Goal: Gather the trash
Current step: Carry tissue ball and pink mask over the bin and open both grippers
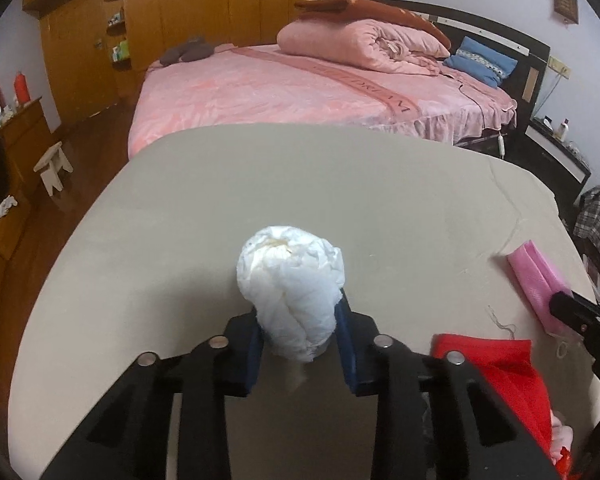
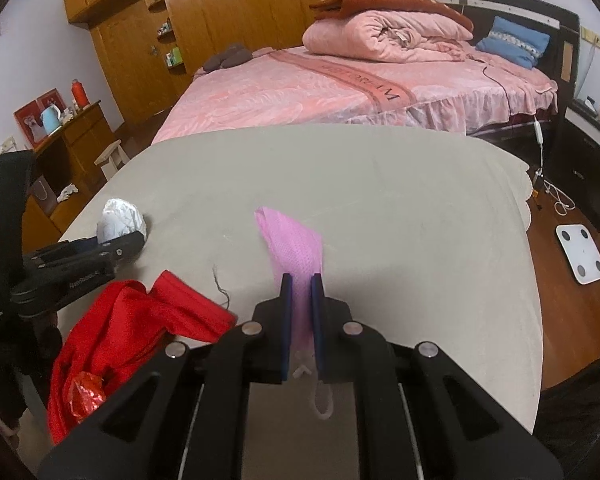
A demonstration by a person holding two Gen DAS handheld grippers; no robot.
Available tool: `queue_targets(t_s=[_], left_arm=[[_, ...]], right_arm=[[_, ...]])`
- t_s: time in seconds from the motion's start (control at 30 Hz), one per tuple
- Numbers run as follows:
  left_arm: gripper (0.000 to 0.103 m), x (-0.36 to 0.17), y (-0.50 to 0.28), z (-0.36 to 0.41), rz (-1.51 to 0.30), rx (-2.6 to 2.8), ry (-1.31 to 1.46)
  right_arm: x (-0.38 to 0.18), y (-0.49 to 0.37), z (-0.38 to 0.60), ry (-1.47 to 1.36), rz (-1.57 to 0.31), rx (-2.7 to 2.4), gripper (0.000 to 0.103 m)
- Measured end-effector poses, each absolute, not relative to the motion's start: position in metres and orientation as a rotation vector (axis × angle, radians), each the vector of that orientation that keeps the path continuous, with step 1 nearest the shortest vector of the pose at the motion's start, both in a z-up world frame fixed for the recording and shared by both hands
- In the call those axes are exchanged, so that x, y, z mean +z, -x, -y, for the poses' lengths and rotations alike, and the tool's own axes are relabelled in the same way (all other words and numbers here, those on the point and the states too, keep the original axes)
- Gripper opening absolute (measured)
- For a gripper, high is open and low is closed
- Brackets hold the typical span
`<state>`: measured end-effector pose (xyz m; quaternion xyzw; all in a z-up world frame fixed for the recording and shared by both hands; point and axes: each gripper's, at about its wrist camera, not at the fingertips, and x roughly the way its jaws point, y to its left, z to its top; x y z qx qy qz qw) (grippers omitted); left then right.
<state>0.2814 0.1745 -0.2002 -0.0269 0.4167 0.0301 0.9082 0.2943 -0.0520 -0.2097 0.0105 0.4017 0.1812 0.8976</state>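
My left gripper (image 1: pixel 299 312) is shut on a crumpled white paper wad (image 1: pixel 290 276) over the grey table (image 1: pixel 340 184). It also shows in the right wrist view (image 2: pixel 122 220), held by the left gripper (image 2: pixel 128 242). My right gripper (image 2: pixel 301 292) is shut on a folded pink face mask (image 2: pixel 292 244). In the left wrist view the pink mask (image 1: pixel 536 276) lies at the right with the right gripper (image 1: pixel 568 304) on it. A red bag (image 2: pixel 128 328) lies open on the table's near left, with red foil trash (image 2: pixel 86 396) inside; it also shows in the left wrist view (image 1: pixel 500 376).
A pink bed (image 1: pixel 284 88) with a folded quilt stands behind the table. Wooden wardrobes (image 1: pixel 204 4) line the far wall. A small stool (image 1: pixel 54 164) and a low cabinet stand at left. A white scale (image 2: pixel 580 254) lies on the floor at right. A loose thread (image 2: pixel 222 284) lies on the table.
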Motion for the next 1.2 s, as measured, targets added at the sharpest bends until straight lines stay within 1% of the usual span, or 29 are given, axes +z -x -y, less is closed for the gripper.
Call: queue_targets(t_s=[0.27,0.57,0.9,1.2], left_arm=[[0.029,-0.183,-0.269,-0.173,-0.784,0.054,0.080],[0.029,-0.146,-0.230,-0.154,-0.711,0.036,0.097],[0.029,-0.106,-0.180,-0.104,-0.643,-0.014,0.065],[0.029,-0.089,-0.144,-0.056,-0.621,-0.090,0.056]], right_arm=[[-0.200,-0.291,0.059,-0.041,-0.813,0.372,0.009],[-0.158,-0.267,0.083,-0.102,-0.735,0.383,0.009],[-0.128,-0.219,0.117,-0.113,-0.689,0.375,0.008],[-0.111,-0.166,0.162,-0.096,-0.663,0.325,0.008]])
